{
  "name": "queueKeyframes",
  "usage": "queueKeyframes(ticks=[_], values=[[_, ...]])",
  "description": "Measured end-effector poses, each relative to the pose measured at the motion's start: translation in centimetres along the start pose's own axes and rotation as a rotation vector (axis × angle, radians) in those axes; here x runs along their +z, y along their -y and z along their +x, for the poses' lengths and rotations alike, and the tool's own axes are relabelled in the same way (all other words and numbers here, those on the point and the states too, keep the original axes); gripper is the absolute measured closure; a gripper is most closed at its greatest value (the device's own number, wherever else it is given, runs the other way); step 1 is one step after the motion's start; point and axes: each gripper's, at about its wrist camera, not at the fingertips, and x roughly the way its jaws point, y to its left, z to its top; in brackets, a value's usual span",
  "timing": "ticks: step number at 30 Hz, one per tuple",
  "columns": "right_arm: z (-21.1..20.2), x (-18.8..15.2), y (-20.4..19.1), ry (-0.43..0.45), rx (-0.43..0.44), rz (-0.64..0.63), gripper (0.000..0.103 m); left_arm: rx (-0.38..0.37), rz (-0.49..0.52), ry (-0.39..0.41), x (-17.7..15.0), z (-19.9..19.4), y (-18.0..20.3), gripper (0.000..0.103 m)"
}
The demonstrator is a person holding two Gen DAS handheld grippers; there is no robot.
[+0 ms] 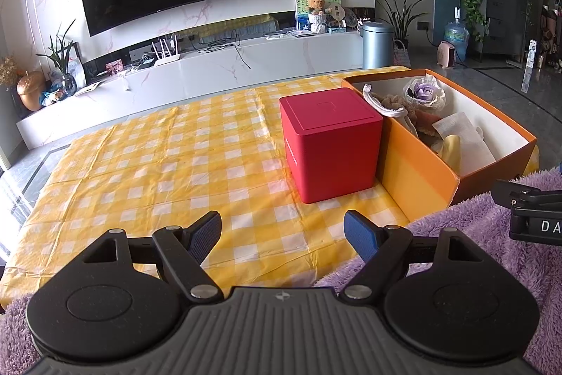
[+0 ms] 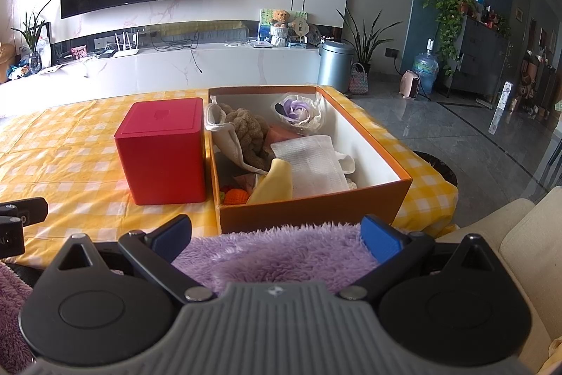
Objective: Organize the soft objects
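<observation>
A fluffy purple towel [image 2: 281, 255] lies at the near edge of the yellow checked table [image 1: 158, 164], in front of an orange box [image 2: 316, 202]. The towel also shows in the left wrist view [image 1: 467, 234]. The box holds several soft things: a brown plush [image 2: 249, 132], a purple fabric rose [image 2: 298, 109], a white cloth [image 2: 309, 164] and a yellow cloth [image 2: 277, 181]. My right gripper [image 2: 277, 238] is open with the towel between its blue pads, not clamped. My left gripper [image 1: 282, 234] is open and empty over the tablecloth, just left of the towel.
A red cube box [image 1: 330, 143] stands against the orange box's left side. The right gripper's body [image 1: 527, 209] shows at the right edge of the left wrist view. A cream sofa [image 2: 520, 241] is at the right. A TV wall and a white console stand behind the table.
</observation>
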Motion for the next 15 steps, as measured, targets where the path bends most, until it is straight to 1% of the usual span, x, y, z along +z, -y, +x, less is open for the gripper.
queueKeyframes(ticks=[15], values=[[0.03,-0.06,-0.02,0.001,0.001,0.001,0.003,-0.001,0.005,0.003,-0.03,-0.16,0.05,0.010]])
